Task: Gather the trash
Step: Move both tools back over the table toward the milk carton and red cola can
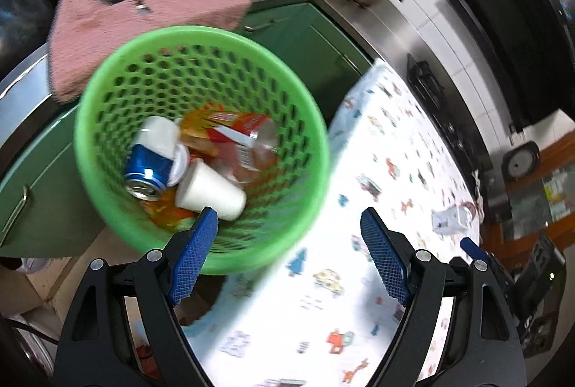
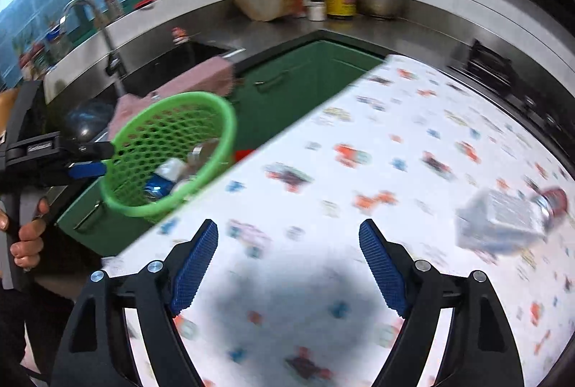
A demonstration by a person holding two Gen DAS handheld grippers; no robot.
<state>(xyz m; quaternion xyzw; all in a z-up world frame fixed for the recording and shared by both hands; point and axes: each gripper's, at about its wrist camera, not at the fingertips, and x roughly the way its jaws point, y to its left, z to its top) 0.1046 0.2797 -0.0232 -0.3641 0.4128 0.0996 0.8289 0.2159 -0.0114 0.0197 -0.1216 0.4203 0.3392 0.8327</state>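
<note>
Your left gripper (image 1: 289,219) has its jaws spread wide with nothing between the blue pads. Its left pad overlaps the near rim of the green perforated basket (image 1: 118,92), but you cannot tell whether it touches. Ahead of that pad, down inside the basket, lie a blue drink can (image 1: 149,169), a white paper cup (image 1: 212,191), a second white cup (image 1: 158,135) and a crumpled orange and red wrapper (image 1: 230,128). Ahead of the right pad and well apart from it, a small grey-white carton (image 1: 451,218) lies on the cartoon-print tablecloth (image 1: 381,153). A pink towel (image 1: 143,23) hangs beyond the basket, over the edge of the sink.

Your right gripper (image 2: 288,230) also stands open and empty, hovering over the tablecloth, with its shadow between the jaws. The carton sits off to the right of the right pad, blurred, not touching it. The basket is up and to the left of the left pad, with your left hand (image 2: 27,236) beside it
</note>
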